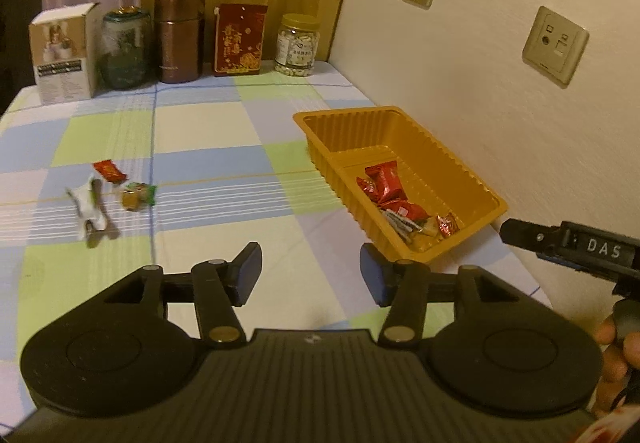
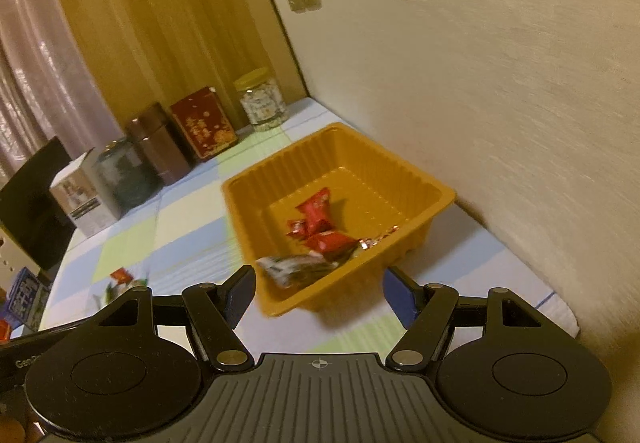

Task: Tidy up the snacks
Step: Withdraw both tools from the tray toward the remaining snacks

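Though glossy, ribbed orange plastic tray (image 1: 400, 179).

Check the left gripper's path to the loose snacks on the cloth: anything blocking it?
Nothing visible. The left gripper, jaws open and empty, faces bare checked cloth up to the red packet, green-wrapped candy and white wrapper. The orange tray sits off to its right.

Glossy ribbed orange plastic on the tray (image 1: 348, 125) ahead. Shiny crinkled foil wrappers (image 1: 386, 181) inside. Soft checked cloth (image 1: 208, 131) underneath, matt. Matt black plastic on the left gripper (image 1: 311, 271), smooth blue pads (image 1: 250, 275). Rough-textured wall (image 2: 520, 123) to the right.
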Motion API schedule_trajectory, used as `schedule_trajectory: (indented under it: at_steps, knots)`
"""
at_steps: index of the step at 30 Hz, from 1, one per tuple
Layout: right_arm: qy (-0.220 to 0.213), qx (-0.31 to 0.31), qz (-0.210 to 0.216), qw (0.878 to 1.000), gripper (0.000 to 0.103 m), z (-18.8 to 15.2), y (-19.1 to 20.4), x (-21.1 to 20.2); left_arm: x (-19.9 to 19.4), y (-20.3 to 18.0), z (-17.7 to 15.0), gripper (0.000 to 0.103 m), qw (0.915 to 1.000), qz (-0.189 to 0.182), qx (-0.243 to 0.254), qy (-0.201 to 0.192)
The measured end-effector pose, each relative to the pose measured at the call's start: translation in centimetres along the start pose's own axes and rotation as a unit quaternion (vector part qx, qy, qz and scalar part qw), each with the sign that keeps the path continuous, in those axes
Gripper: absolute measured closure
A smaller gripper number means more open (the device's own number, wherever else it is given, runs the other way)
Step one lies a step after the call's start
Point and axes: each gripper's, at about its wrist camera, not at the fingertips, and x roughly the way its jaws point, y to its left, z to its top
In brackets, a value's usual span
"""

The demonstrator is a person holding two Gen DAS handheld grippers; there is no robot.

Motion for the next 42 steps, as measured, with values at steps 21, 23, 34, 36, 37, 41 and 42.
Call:
schedule_trajectory:
  at_steps: [21,23,34,36,37,41,42]
  knots:
    - [-0.004,-0.07,0.041,0.997,0.033,-3.0,8.9,-4.0,-8.1,7.2,-2.8,0.045,0.9964,0.071,-0.042,-0.02]
    - [-0.003,-0.074,0.044,0.996,0.033,-3.2,9.4,-4.0,-8.4,7.6,-3.0,0.045,0.9959,0.076,-0.046,-0.019]
    - [0.003,-0.083,0.046,0.996,0.033,-3.8,10.3,-3.8,-8.6,9.0,-3.4,0.045,0.9947,0.082,-0.061,-0.019]
    - [0.004,-0.084,0.046,0.995,0.033,-3.8,10.3,-3.7,-8.5,9.1,-3.4,0.045,0.9945,0.083,-0.06,-0.018]
    - [0.004,-0.084,0.046,0.995,0.033,-3.8,10.3,-3.6,-8.4,9.1,-3.4,0.045,0.9945,0.084,-0.061,-0.018]
    - [0.007,-0.085,0.046,0.995,0.033,-3.8,10.3,-3.3,-8.3,9.3,-3.6,0.045,0.9944,0.085,-0.061,-0.016]
    - [0.008,-0.085,0.046,0.995,0.033,-3.9,10.4,-3.3,-8.2,9.3,-3.6,0.045,0.9943,0.085,-0.062,-0.015]
